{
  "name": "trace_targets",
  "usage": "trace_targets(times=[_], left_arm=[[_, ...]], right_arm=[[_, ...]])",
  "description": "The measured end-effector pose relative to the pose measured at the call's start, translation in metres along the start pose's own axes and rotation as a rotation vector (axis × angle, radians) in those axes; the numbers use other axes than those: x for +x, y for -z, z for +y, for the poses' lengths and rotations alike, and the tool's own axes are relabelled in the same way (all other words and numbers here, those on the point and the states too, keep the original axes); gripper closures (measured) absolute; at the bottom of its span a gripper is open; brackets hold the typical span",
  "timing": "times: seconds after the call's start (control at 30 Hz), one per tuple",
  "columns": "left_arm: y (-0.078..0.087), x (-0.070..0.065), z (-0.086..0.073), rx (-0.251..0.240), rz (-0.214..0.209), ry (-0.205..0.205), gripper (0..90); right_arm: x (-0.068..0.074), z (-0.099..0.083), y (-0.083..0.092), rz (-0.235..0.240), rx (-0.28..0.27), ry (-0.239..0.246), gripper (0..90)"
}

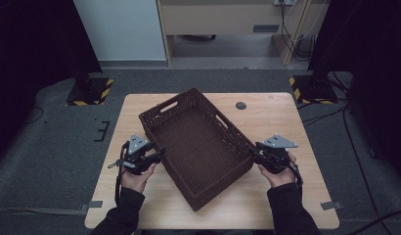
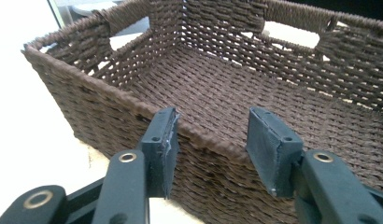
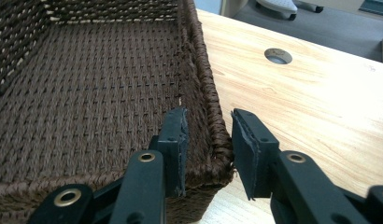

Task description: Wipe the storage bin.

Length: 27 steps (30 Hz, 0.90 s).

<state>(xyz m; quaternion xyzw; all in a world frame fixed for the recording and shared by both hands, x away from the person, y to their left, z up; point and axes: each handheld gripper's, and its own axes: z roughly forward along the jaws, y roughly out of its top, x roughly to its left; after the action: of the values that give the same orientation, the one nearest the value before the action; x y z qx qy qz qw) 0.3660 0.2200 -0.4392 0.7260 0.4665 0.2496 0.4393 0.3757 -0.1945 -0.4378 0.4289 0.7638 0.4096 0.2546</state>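
Straddling the rim of the dark-brown woven basket [image 1: 198, 147], both grippers' part-open jaws, pads not yet pressing.

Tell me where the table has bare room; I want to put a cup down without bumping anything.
The far right corner of the table, between the basket and the round cable hole, is bare, and so is the near edge below the basket. It is crowded at the basket's two sides, where the left gripper and right gripper sit at the rim.
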Motion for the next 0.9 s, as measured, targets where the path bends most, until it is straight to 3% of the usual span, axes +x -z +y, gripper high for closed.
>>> trace_targets(times=[0.13,0.33,0.57,0.73,0.9], left_arm=[[-0.004,-0.002,0.0,0.004,0.003,-0.009,53.4],[-0.006,-0.001,0.001,0.004,0.014,-0.028,52.8],[-0.01,0.004,0.001,0.001,0.027,-0.031,51.2],[-0.011,0.008,0.001,0.001,0.037,-0.027,51.4],[-0.011,0.007,0.001,0.0,0.055,-0.021,50.2]], right_arm=[[-0.006,0.003,-0.005,0.012,-0.024,0.001,63.2],[-0.014,0.002,-0.018,0.003,-0.017,0.045,64.0],[-0.011,0.001,-0.021,0.021,-0.017,0.102,65.7],[-0.01,0.002,-0.02,0.036,-0.01,0.09,64.8],[-0.005,0.002,-0.02,0.073,-0.023,0.069,77.8]])
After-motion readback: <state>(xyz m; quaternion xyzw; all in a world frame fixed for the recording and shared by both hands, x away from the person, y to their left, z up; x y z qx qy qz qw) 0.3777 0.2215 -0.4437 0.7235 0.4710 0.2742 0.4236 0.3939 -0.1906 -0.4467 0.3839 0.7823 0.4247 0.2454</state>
